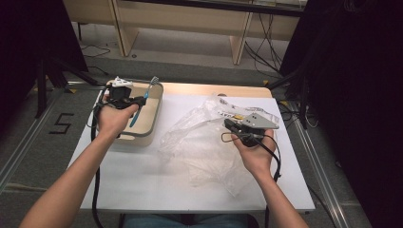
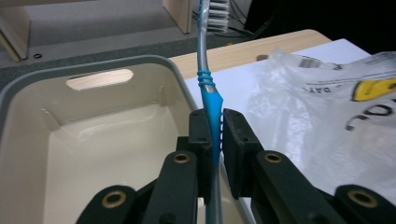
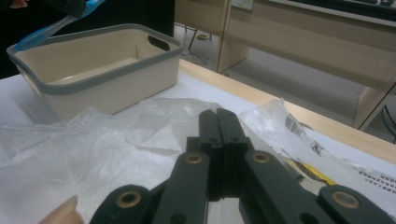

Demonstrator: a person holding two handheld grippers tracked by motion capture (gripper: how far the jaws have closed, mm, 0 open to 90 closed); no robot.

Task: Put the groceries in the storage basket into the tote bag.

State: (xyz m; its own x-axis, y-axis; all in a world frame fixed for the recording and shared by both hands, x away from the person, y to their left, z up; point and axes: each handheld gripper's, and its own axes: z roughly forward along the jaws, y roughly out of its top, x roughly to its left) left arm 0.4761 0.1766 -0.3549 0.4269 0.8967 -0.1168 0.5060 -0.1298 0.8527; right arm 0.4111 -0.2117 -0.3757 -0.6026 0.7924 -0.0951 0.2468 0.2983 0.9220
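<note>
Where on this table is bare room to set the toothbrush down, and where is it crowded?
Free: the inside of the beige bin, bare beneath the toothbrush clamped in the left gripper; and the white table strip along the near edge, between the bin and the person's forearms. Crowded: the middle and right, covered by the crumpled plastic bag under the shut right gripper.
</note>
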